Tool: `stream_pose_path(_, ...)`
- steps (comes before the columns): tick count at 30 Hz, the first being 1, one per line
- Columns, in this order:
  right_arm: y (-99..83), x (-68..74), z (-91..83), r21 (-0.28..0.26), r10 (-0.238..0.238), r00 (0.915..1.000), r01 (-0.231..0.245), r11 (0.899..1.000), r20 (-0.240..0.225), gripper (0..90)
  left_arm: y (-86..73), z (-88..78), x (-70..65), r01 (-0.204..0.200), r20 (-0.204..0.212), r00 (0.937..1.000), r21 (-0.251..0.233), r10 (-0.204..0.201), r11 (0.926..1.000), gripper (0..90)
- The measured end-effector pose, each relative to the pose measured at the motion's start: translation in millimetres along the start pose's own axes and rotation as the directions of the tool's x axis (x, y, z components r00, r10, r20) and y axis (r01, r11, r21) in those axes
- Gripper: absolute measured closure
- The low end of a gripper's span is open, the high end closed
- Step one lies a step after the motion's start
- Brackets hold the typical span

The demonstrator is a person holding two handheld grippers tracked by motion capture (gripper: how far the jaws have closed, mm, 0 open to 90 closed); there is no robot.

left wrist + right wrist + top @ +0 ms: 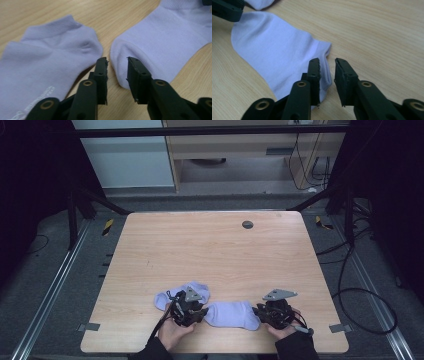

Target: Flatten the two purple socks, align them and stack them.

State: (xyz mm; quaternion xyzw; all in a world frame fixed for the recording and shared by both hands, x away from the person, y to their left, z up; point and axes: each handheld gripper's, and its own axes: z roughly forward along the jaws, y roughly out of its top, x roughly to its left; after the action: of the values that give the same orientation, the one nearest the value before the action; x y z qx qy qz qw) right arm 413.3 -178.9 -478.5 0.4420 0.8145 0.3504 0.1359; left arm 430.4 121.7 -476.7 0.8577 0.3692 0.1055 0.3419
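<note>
Two lavender ankle socks lie near the table's front edge. One sock [232, 314] stretches between my two grippers; the other sock [196, 287] lies just behind the left gripper. My left gripper [200, 312] is open, its jaws astride the rounded toe end of the middle sock [162, 40], with the second sock [45, 57] beside it on the left. My right gripper [261, 312] is also open. In the right gripper view its jaws [327, 61] stand narrowly apart over the cuff edge of the sock [277, 47].
The wooden table [210, 250] has a round dark grommet [247, 224] at the back. Black frame legs and cables [350, 270] stand on the floor to the right. The left gripper's jaw [227, 10] shows at the upper left of the right gripper view.
</note>
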Motion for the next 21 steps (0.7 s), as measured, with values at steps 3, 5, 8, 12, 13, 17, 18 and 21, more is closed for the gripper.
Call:
stream_pose_path(3, 1.6, -0.7, -2.4, -0.027, 0.003, 1.0000, -0.002, 1.000, 0.008, 69.6, -0.1, -8.8, 5.0, 0.003, -0.013, 0.9999, -0.024, -0.003, 0.9997, 62.5)
stream_pose_path(5, 2.8, -1.6, -3.4, -0.045, -0.004, 0.9999, 0.004, 0.999, 0.010, 68.2, -0.6, -14.5, 9.1, 0.012, -0.023, 0.9997, -0.036, -0.013, 0.9993, 60.8)
stream_pose_path(8, 5.1, -1.9, -4.0, -0.062, 0.011, 0.9998, -0.010, 0.998, 0.015, 64.4, -1.7, -22.9, 17.6, 0.024, -0.044, 0.9987, -0.055, -0.026, 0.9982, 57.7)
stream_pose_path(12, 9.7, -1.5, -2.9, -0.085, 0.035, 0.9993, -0.033, 0.996, 0.015, 58.3, -4.5, -34.2, 30.2, 0.051, -0.071, 0.9959, -0.084, -0.057, 0.9951, 54.4)
stream_pose_path(13, 11.3, -1.5, -2.3, -0.089, 0.035, 0.9993, -0.034, 0.995, 0.012, 57.1, -5.6, -36.6, 33.4, 0.059, -0.077, 0.9948, -0.092, -0.066, 0.9940, 53.4)
stream_pose_path(17, 20.0, 1.1, 1.7, -0.105, 0.040, 0.9992, -0.039, 0.994, 0.006, 54.4, -11.5, -46.0, 47.7, 0.084, -0.108, 0.9895, -0.105, -0.095, 0.9909, 50.8)
stream_pose_path(18, 22.8, 1.6, 2.6, -0.112, 0.037, 0.9993, -0.036, 0.993, 0.006, 53.4, -13.4, -48.4, 51.7, 0.085, -0.121, 0.9878, -0.107, -0.098, 0.9906, 50.5)
stream_pose_path(21, 30.8, 5.7, 5.3, -0.119, 0.047, 0.9989, -0.047, 0.992, 0.002, 51.2, -20.1, -55.5, 62.4, 0.114, -0.142, 0.9812, -0.121, -0.131, 0.9861, 49.3)
